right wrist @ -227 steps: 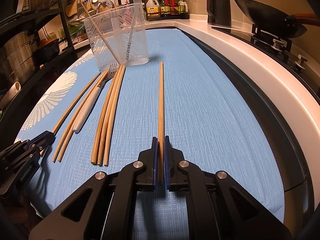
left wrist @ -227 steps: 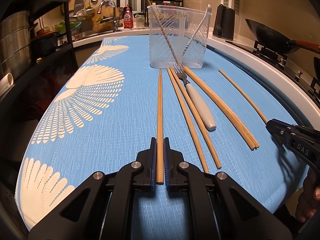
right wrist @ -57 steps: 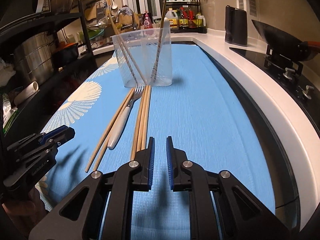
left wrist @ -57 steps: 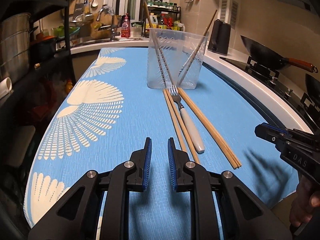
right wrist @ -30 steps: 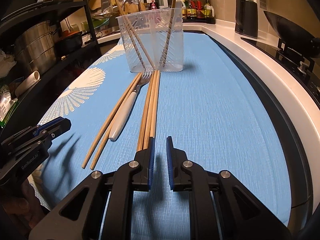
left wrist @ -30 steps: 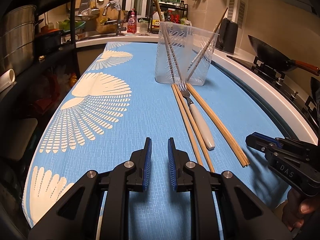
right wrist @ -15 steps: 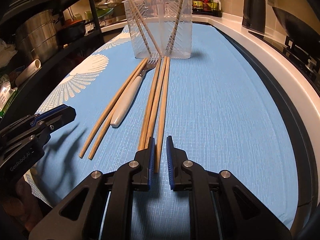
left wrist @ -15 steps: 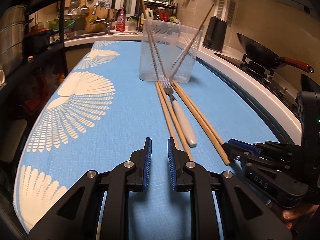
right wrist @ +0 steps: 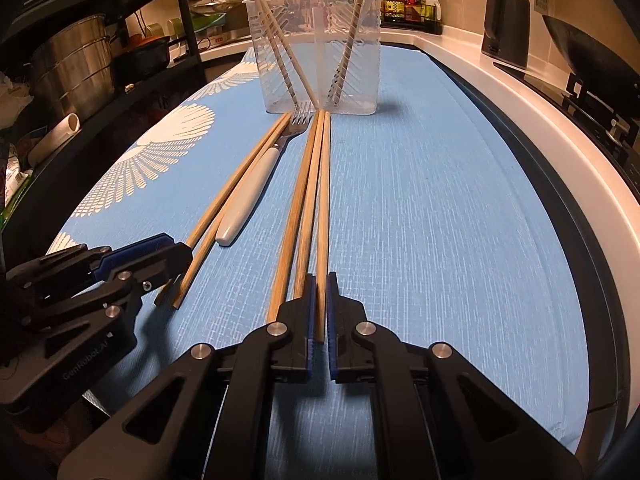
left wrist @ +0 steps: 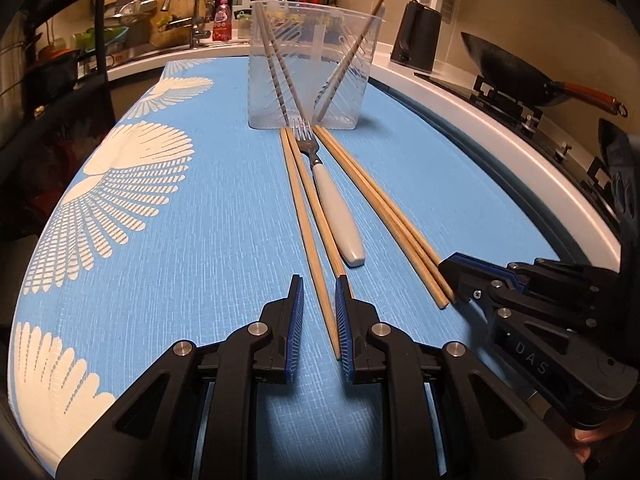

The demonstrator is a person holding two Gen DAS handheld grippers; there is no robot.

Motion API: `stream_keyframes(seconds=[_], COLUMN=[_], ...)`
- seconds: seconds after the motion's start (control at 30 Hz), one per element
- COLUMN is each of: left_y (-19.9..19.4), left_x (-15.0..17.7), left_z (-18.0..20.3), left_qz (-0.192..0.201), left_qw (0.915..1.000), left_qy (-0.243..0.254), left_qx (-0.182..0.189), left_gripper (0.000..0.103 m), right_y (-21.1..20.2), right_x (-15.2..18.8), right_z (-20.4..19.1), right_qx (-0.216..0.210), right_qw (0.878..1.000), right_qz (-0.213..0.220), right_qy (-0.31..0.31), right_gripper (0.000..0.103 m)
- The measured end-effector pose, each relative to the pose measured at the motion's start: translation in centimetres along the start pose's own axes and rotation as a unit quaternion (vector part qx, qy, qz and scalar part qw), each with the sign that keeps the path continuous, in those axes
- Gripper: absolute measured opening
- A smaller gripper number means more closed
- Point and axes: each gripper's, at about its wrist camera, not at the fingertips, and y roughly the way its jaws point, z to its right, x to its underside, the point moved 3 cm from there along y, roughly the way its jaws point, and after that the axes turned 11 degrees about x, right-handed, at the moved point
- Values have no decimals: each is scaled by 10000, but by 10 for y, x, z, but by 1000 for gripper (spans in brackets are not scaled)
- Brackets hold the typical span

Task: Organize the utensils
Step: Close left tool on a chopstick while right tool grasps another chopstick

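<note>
Since a second earlier, both grippers had come forward over the near ends of the loose chopsticks, and the right gripper [right wrist: 319,308] had closed its jaws on one. That chopstick [right wrist: 322,216] was the rightmost of a group of three [right wrist: 304,208] lying side by side on the blue patterned cloth [right wrist: 440,220], its near end pinched between the blue pads while the other two lay just left of the jaws. All three ran away from the camera toward the clear plastic holder [right wrist: 316,52], their far tips at its base.

The left gripper [left wrist: 319,320] stood with its jaws narrowly apart, astride the near end of one chopstick of a second pair [left wrist: 308,216]; the pads did not press on it, though the right-hand pad lay very close to the stick. The second stick of that pair ended just beyond the right fingertip. Between the pair and the group of three lay a fork [left wrist: 336,208] with a white handle, its tines toward the holder.

Three chopsticks already leaned inside the holder. Farther off, a black kettle [left wrist: 416,40] stood on the white counter and a wok [left wrist: 516,76] sat on the stove at right.
</note>
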Motion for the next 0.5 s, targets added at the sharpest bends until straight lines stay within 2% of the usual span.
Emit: stream_keyframes(seconds=[0.17,0.27,0.5], left_y=[2,2,-8], left_x=[1,1,2], left_z=[3,3,-8], left_qz=[-61,-70,-24], left_qw=[9997,9994,9988], left_qy=[165,225,189], left_qx=[-156,-259,-457], left_gripper=[17,8,6], right_y=[0,0,-4], right_x=[0,1,2], right_z=[-1,0,13], right_qx=[27,78,223], right_qw=[10000,10000,9995], right_qz=[3,-3,-96], right_qy=[-9,16,198], right_gripper=[5,5,5])
